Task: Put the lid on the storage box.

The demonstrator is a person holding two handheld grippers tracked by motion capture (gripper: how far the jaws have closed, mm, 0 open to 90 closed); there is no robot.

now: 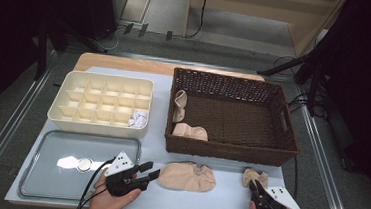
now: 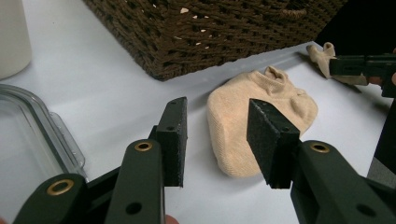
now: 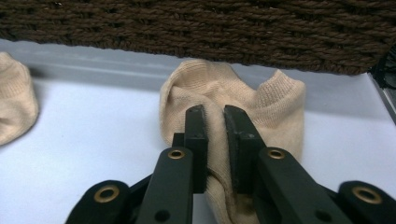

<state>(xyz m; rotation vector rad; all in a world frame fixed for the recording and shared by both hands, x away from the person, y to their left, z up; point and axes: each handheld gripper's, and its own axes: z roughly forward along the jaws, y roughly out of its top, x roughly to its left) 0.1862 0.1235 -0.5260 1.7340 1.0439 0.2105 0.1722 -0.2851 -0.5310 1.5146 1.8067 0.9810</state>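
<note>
At the near edge of the pale blue-white table (image 1: pixel 226 198), the left gripper (image 1: pixel 150 174) lies low in the person's left hand (image 1: pixel 110 201), its black jaws spread apart and pointing right toward a flat beige sock (image 1: pixel 188 177). In the left gripper view those jaws stand wide, with the sock just beyond their tips and not touched.

At the near right, the right gripper (image 3: pixel 214 116) is pinching a smaller, bunched beige sock (image 3: pixel 233 93): in the right gripper view the two jaws are drawn nearly together with a fold of the knit fabric caught between them. That sock lies on the table just in front of the near wall of a dark brown woven wicker basket (image 1: pixel 230 150).

To the near left sits a clear plastic tray (image 1: pixel 32 172) with grey rim, just left of the left gripper.

Farther back, the basket takes up the right half of the table; two more beige socks (image 1: pixel 189 131) lie inside it along its left side. Far left stands a cream plastic divided organiser box (image 1: pixel 101 103), with a white rolled sock (image 1: pixel 138 118) in its near right compartment.
</note>
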